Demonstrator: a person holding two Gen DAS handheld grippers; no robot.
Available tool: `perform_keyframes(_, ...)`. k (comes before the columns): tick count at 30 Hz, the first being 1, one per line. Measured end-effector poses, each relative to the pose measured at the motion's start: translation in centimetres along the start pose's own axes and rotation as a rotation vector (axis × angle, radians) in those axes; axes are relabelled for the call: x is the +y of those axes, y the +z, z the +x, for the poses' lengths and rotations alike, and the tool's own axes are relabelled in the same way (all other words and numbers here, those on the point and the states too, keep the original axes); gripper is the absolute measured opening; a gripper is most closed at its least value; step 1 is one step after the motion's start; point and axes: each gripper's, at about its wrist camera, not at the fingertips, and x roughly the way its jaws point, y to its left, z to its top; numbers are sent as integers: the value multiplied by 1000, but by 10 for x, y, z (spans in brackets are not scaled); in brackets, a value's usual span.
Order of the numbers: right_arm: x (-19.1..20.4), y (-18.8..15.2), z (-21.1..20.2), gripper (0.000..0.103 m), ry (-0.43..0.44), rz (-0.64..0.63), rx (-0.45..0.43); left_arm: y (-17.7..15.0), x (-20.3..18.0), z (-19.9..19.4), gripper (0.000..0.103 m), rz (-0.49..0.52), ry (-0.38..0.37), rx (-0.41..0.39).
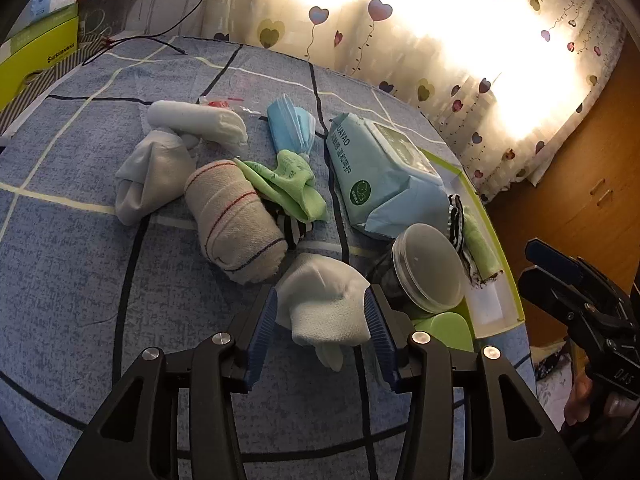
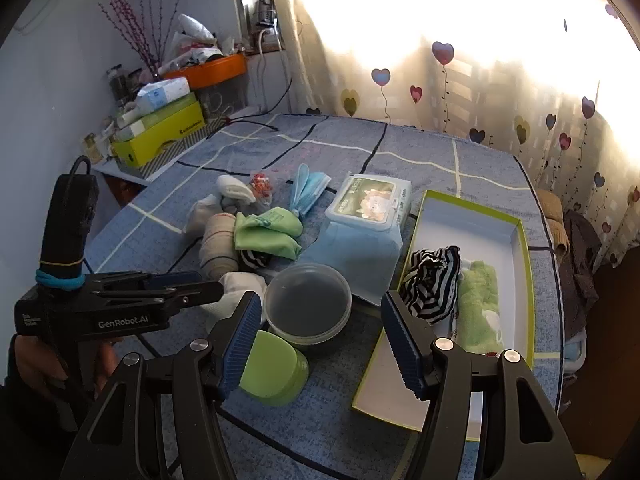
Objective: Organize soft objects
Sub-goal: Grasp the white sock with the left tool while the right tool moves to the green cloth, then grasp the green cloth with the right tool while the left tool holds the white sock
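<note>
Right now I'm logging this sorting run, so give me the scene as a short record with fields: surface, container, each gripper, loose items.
surface: bed with blue plaid sheet
container: green-rimmed box, open, holds striped cloth and green towel
left gripper: jaws around white sock, pads at its sides
right gripper: open, empty, above round clear container and green case
loose items: rolled beige sock, green cloth, wet wipes pack, blue face masks

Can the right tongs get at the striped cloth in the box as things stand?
Probably yes. The right tongs are open and empty, the box has no lid, and the striped cloth lies uncovered just past the right finger.
</note>
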Motion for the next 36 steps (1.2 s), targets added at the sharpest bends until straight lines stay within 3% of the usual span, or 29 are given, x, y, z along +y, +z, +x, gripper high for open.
perform_keyframes(11, -2, 5, 11, 62, 6, -12, 11, -3, 1, 36, 49, 12, 6, 72)
perform_keyframes(15, 1, 11, 16, 62, 7, -26, 15, -7, -2, 37, 49, 39, 23, 46)
perform_keyframes(17, 4, 14, 18, 62, 7, -38, 15, -9, -2, 36, 46, 44, 31, 41)
perform_keyframes(19, 8, 19, 19, 62, 13, -49, 11, -10, -3, 35, 30, 58, 36, 33)
perform_keyframes(29, 36, 44, 53, 62, 82, -136, 46, -14, 4, 9, 25, 53, -16, -11)
perform_keyframes(31, 42, 50, 65, 53, 97, -148, 68, -15, 8, 1, 25, 46, -17, -28)
perform_keyframes(36, 56, 62, 97, 45, 111, -196, 136, -15, 20, -16, 25, 23, -15, -69)
